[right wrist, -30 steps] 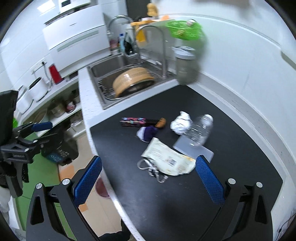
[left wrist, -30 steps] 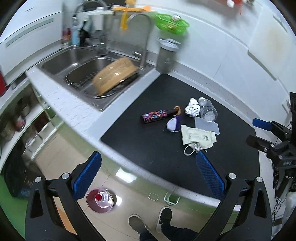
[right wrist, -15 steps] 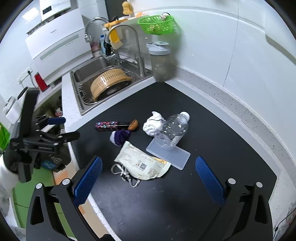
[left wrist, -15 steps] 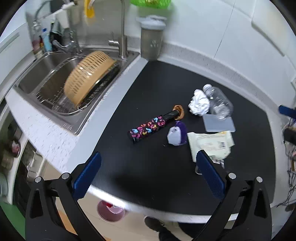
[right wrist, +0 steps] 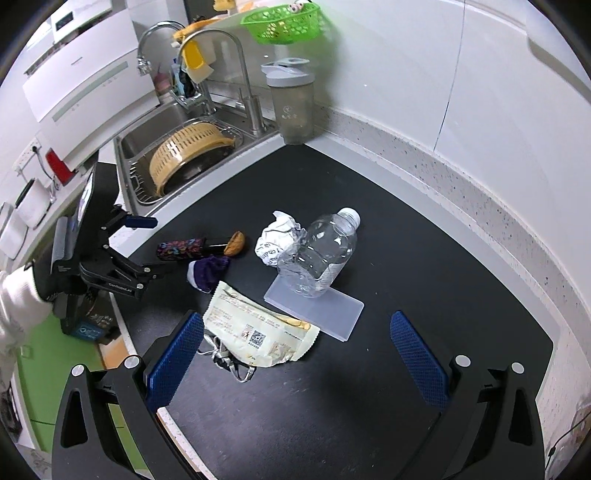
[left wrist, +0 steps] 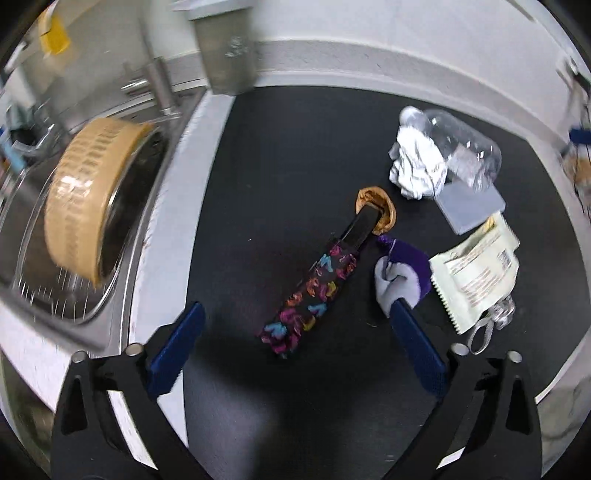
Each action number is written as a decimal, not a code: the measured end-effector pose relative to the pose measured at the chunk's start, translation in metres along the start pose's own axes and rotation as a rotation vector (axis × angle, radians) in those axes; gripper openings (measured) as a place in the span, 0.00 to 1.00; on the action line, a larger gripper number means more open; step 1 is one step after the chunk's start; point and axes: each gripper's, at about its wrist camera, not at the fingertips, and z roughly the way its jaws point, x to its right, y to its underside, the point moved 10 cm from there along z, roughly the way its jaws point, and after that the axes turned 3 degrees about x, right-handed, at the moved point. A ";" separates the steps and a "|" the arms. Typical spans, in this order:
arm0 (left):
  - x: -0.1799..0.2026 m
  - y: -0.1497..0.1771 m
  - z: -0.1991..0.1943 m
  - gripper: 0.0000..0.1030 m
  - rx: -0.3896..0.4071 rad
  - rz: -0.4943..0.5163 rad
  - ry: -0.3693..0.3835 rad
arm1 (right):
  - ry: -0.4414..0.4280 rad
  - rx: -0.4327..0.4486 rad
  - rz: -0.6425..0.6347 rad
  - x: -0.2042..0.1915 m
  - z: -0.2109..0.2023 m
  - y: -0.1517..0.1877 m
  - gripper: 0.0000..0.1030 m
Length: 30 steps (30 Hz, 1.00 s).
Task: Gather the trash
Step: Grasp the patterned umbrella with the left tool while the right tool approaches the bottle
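Here the left gripper (left wrist: 295, 332), jaws just narrowing yet apart, straddles the patterned umbrella (left wrist: 314, 291) untouched; the right gripper (right wrist: 295, 350) gapes (empty) just beside it over the snack wrapper (right wrist: 258, 328).

Setting: domestic kitchen. Evidence: stainless steel sink (right wrist: 147, 138) set into a white speckled counter (right wrist: 461, 177); two gooseneck taps (right wrist: 236, 55) at its back edge; tan plastic colander (right wrist: 188, 153) tilted in the basin; grey shaker cup (right wrist: 293, 103) at the counter's back corner; green basket (right wrist: 282, 22) on the wall above; white built-in appliance (right wrist: 74, 81) beyond the sink; black mat (right wrist: 406, 258) covering the worktop.
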 end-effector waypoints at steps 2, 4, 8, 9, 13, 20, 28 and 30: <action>-0.003 0.003 0.010 0.74 -0.029 0.032 0.003 | 0.005 -0.007 0.005 0.001 0.003 -0.001 0.94; -0.003 0.005 0.015 0.66 -0.046 0.044 0.017 | 0.011 -0.013 0.010 0.002 0.005 -0.002 0.94; 0.002 0.005 0.018 0.50 -0.041 0.078 0.029 | 0.016 -0.018 0.022 0.003 0.007 -0.004 0.94; 0.002 0.004 0.018 0.47 -0.036 0.076 0.030 | 0.017 -0.019 0.023 0.003 0.008 -0.004 0.94; 0.006 0.003 0.016 0.32 -0.035 0.083 0.029 | 0.018 -0.023 0.022 0.000 0.011 -0.005 0.94; 0.007 0.008 0.010 0.22 -0.050 0.022 0.018 | 0.018 -0.027 0.028 0.000 0.018 -0.008 0.94; 0.013 0.016 -0.014 0.21 -0.034 -0.060 0.018 | 0.021 -0.031 0.036 0.003 0.030 -0.015 0.94; 0.016 0.016 -0.023 0.21 -0.025 -0.086 0.017 | 0.024 -0.032 0.048 0.006 0.037 -0.019 0.94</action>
